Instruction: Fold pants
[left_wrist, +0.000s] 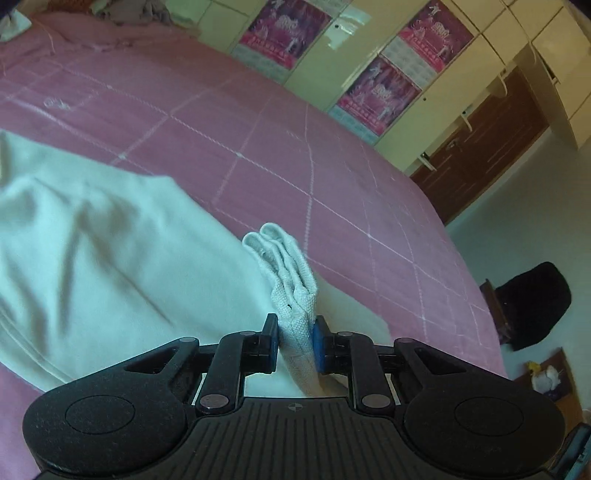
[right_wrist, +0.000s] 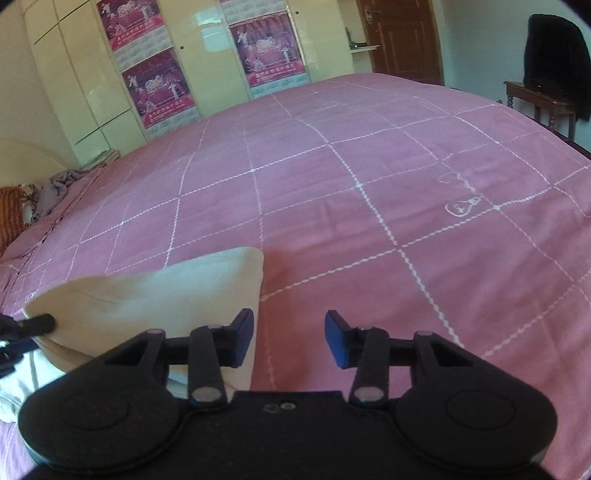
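Pale cream pants (left_wrist: 92, 251) lie on the pink bedspread (left_wrist: 258, 147). My left gripper (left_wrist: 295, 343) is shut on a bunched, ribbed edge of the pants (left_wrist: 288, 273), several layers thick, held just above the bed. In the right wrist view the pants (right_wrist: 147, 295) show as a folded cream panel at the lower left, with the left gripper's finger (right_wrist: 38, 323) at its left corner. My right gripper (right_wrist: 289, 339) is open and empty, just right of the panel's edge, over the bedspread (right_wrist: 369, 184).
Cream wardrobe doors with pink posters (right_wrist: 155, 88) stand beyond the bed. A brown door (right_wrist: 402, 37) and a wooden table with dark cloth (right_wrist: 554, 59) are at the right. Crumpled grey cloth and pillows (right_wrist: 48, 192) lie at the bed's far left.
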